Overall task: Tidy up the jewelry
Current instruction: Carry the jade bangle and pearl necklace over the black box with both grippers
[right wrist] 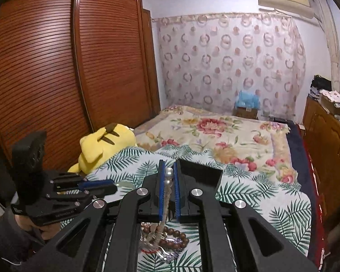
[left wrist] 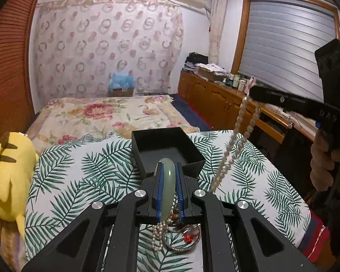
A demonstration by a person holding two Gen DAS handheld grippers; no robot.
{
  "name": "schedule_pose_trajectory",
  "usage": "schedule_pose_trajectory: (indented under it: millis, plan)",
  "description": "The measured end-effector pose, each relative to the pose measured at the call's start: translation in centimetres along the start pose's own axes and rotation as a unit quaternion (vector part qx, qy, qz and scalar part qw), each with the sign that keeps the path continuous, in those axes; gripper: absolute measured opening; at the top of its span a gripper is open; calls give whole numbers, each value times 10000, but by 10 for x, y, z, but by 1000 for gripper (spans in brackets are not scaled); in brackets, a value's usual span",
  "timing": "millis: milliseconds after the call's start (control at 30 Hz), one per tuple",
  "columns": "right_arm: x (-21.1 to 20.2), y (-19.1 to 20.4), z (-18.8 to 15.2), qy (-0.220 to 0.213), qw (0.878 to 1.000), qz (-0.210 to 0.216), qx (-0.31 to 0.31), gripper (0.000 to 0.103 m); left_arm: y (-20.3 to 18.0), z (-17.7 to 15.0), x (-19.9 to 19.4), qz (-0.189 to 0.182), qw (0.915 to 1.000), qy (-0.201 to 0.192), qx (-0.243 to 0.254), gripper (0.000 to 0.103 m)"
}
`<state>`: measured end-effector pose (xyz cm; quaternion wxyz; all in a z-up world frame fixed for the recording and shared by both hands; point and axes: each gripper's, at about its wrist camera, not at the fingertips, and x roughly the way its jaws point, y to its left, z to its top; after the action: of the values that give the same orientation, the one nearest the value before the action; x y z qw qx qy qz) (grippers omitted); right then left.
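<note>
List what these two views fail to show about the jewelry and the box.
- Black box: in the right wrist view the right tongs cover most of it; its floor is unseen there.
- Jade bangle: its lower half is hidden by the left tongs.
- Pearl necklace: its clasp cannot be made out.
- Jewelry pile: tangled and partly covered by the tongs' frame in both views.

A floral-quilted bed (right wrist: 215,133) sits between a slatted wooden wardrobe (right wrist: 56,68) and low cabinets (left wrist: 215,95) under a shuttered window (left wrist: 287,45).
</note>
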<state>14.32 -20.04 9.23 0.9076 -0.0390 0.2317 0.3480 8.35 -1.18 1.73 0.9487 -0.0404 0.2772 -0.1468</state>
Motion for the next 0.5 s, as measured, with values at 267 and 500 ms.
schedule_pose_trajectory:
  millis: [267, 500]
  plan:
    - [-12, 2, 23, -240, 9995, -106, -170, 8, 0, 4, 0, 12, 10000, -39, -19, 9]
    - [0, -13, 45, -266, 9991, -303, -165, 8, -1, 18, 10, 21, 10000, -78, 58, 9]
